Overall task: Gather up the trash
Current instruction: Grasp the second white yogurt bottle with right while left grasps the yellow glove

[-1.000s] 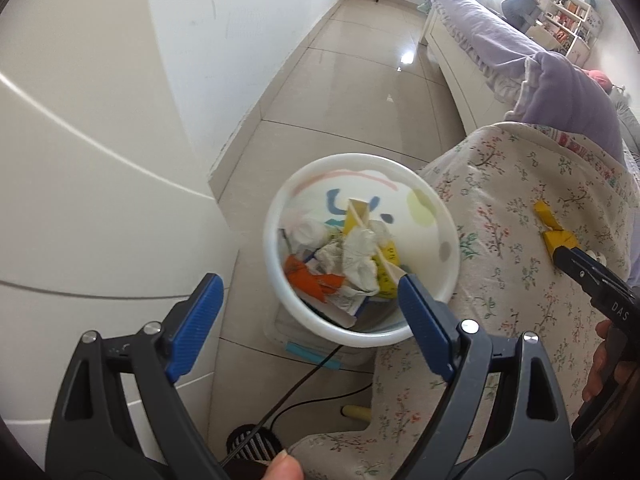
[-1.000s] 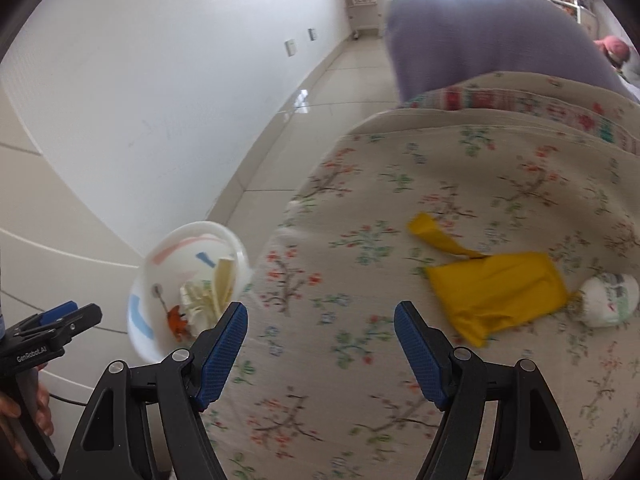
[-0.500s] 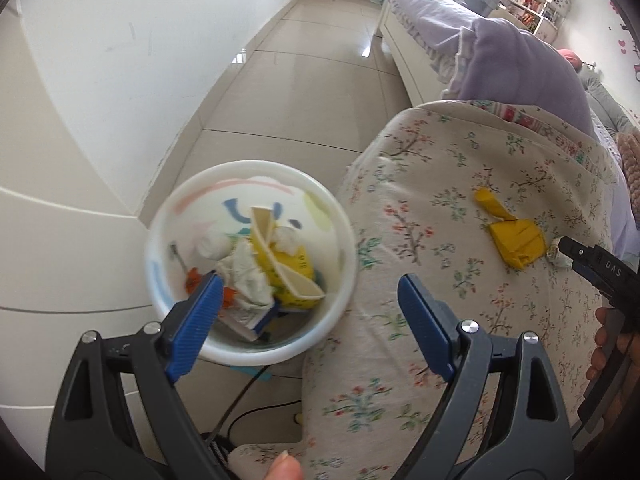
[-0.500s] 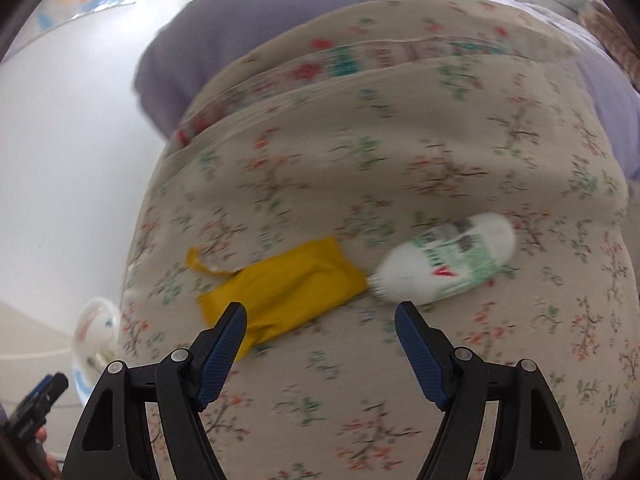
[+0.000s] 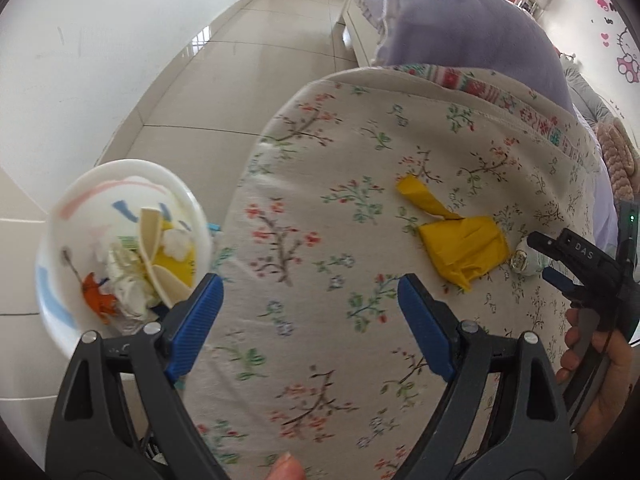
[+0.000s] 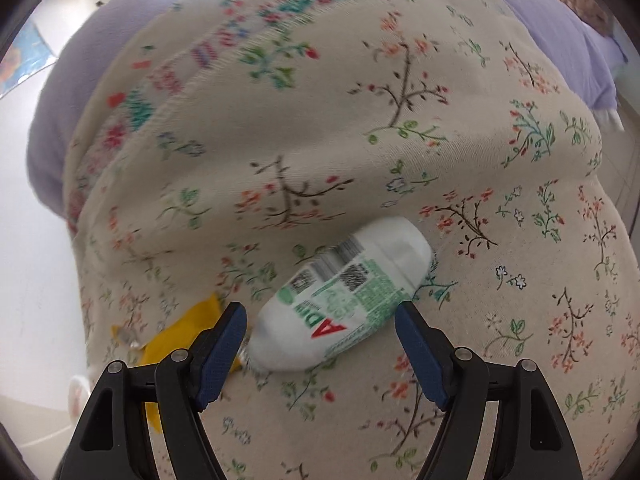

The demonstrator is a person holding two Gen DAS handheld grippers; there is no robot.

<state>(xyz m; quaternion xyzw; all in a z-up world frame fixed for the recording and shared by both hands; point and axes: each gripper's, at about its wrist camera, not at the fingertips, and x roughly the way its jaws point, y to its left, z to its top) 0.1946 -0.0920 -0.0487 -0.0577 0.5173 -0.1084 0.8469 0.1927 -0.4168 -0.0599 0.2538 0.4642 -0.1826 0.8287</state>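
Daylight floods in from the far end of the room, blowing out the top of both views to white. The tiled floor [image 5: 240,60] carries a pale sheen of reflected glare. Fisheye bending curves the wall and darkens the corners. The floral bedspread [image 6: 400,140] is smeared by motion blur along its upper edge, and the white bottle [image 6: 344,292] looks soft. Shadows are faint.

Your left gripper [image 5: 310,322] is hanging open over the flowered blanket [image 5: 320,208]. The white bin [image 5: 54,308], holding scraps, is sitting at its left. A yellow wrapper [image 5: 460,242] is lying ahead, with your right gripper [image 5: 550,258] near its right edge.
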